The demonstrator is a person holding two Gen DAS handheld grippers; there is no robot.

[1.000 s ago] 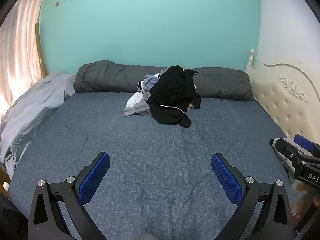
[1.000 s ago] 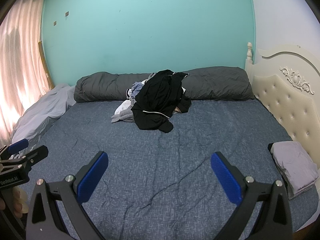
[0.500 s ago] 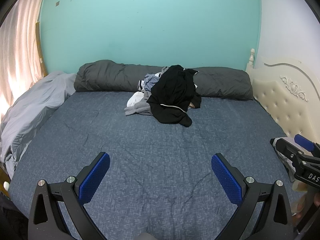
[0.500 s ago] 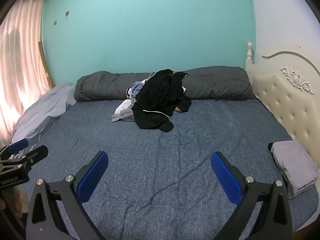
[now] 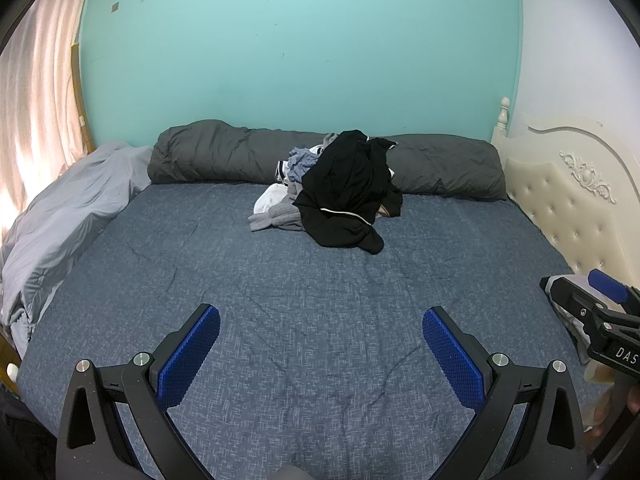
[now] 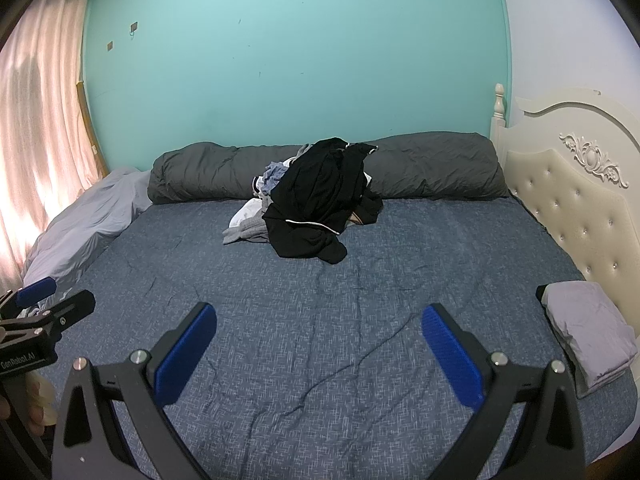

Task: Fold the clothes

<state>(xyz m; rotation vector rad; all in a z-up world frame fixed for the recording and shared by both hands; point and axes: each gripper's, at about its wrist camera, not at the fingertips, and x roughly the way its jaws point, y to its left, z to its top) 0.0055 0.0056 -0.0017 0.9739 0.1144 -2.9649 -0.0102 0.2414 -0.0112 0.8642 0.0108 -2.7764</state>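
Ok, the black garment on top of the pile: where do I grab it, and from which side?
Take the black garment by its front lobe that spills onto the blue bedspread, coming from the near side. It lies topmost and free there; further back it drapes over the other clothes. Both grippers are open and empty.

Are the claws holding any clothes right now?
No. The left claw and right claw are both open and empty above the bed; the clothes pile lies untouched.
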